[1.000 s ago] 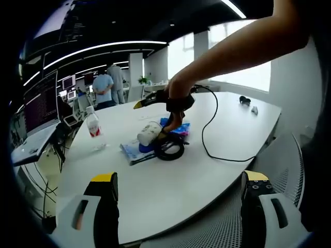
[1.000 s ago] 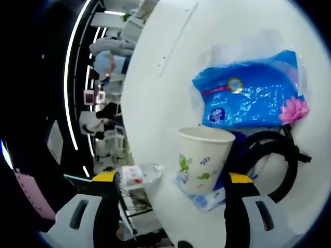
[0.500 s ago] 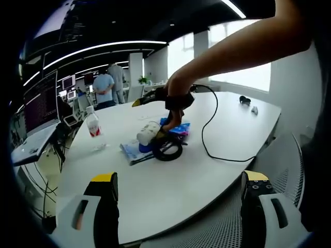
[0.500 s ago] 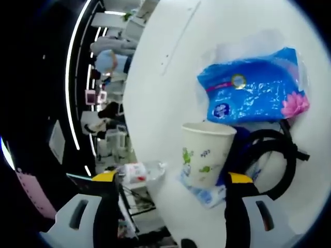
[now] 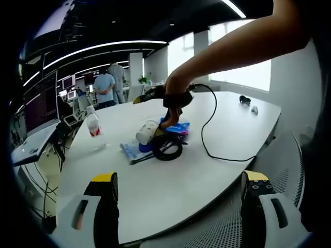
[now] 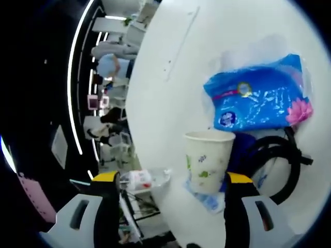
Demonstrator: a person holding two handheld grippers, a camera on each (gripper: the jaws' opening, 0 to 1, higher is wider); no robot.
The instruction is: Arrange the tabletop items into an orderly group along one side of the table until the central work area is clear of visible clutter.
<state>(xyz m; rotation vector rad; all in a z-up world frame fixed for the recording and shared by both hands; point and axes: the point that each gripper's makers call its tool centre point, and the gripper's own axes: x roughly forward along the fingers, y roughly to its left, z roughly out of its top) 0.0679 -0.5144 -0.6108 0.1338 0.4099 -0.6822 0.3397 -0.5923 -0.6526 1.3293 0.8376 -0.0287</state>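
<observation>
White bench (image 5: 155,186) mid-task: paper cup (image 6: 208,161), blue pack (image 6: 258,99) and cable coil (image 6: 282,170) clustered centrally, unsorted; both grippers' fingers apart.

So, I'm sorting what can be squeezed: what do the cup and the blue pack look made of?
The cup looks like matte paper: a white wall with printed green leaves and a rolled rim. The blue pack looks like thin glossy plastic film: it is crinkled and catches highlights, probably a soft tissue pack.
</observation>
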